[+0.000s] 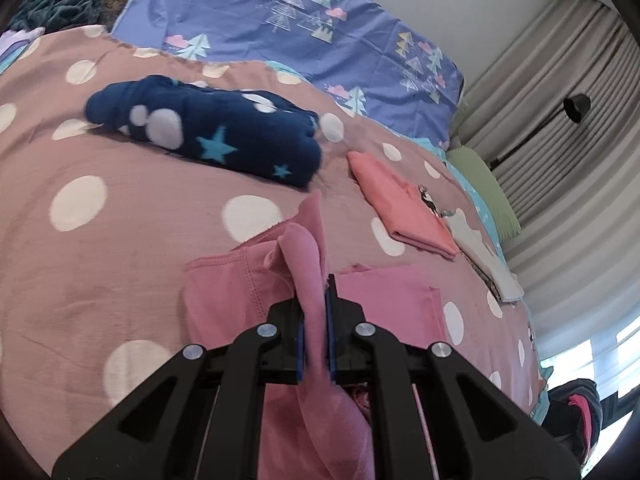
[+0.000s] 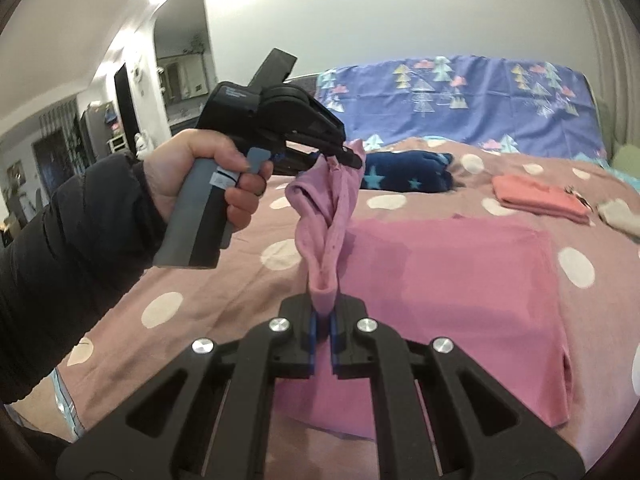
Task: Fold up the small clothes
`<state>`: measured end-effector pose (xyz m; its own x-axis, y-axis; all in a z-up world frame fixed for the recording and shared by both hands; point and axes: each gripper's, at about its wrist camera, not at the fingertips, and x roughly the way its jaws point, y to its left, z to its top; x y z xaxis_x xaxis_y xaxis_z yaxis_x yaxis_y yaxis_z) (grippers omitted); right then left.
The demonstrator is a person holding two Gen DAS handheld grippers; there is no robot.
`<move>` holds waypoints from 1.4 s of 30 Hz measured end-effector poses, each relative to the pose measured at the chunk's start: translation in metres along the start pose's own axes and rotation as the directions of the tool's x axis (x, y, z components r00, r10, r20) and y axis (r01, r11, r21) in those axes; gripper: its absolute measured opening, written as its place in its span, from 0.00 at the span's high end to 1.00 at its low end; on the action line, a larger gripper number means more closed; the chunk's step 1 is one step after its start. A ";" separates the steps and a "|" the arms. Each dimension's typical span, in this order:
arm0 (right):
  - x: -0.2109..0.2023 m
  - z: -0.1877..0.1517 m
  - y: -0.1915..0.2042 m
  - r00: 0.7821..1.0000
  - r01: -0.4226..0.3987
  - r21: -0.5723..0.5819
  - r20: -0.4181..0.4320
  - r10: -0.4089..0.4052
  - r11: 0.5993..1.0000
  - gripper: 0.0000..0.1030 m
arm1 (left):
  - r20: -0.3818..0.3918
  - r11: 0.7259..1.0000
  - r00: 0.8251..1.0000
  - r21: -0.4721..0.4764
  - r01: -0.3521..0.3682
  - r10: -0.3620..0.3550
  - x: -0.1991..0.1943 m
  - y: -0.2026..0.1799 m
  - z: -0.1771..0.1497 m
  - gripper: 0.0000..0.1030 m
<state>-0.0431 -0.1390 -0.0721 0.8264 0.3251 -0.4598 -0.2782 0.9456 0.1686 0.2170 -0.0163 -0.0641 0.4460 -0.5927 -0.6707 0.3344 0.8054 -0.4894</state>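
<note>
A pink garment (image 2: 460, 292) lies on the bed, partly folded flat. One edge of it is lifted into a twisted strip (image 2: 324, 216) stretched between both grippers. My left gripper (image 1: 315, 300) is shut on that strip; it also shows in the right wrist view (image 2: 352, 158), held in a hand above the bed at the strip's far end. My right gripper (image 2: 323, 320) is shut on the near end of the strip. The flat part of the garment (image 1: 384, 300) shows under the left gripper too.
The bed has a mauve blanket with white dots (image 1: 80, 200). On it lie a folded navy star fleece (image 1: 208, 128), a folded coral garment (image 1: 404, 208) and a folded white one (image 1: 484, 256). A purple tree-print sheet (image 1: 300, 20) covers the headboard. Curtains (image 1: 580, 160) hang at the right.
</note>
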 end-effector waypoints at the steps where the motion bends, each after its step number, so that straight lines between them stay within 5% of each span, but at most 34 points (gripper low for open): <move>1: -0.003 -0.002 -0.006 1.000 0.004 0.016 0.001 -0.004 1.000 0.96 | -0.006 1.000 1.000 0.008 0.000 0.000 0.004 -0.006 0.000 0.93; 23: -0.041 -0.034 -0.106 0.999 0.042 0.274 -0.002 -0.043 0.961 0.96 | -0.130 0.988 0.991 0.154 -0.009 0.029 0.090 -0.116 -0.011 0.93; 42: -0.056 -0.061 -0.154 0.998 0.056 0.472 -0.001 -0.063 0.880 0.96 | -0.206 0.941 0.961 0.317 -0.114 0.186 0.162 -0.175 -0.031 0.93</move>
<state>-0.0769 -0.3021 -0.1257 0.8419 0.2652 -0.4700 0.0325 0.8444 0.5347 0.2049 -0.2534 -0.1042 0.3192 -0.4186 -0.8502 0.5276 0.8237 -0.2075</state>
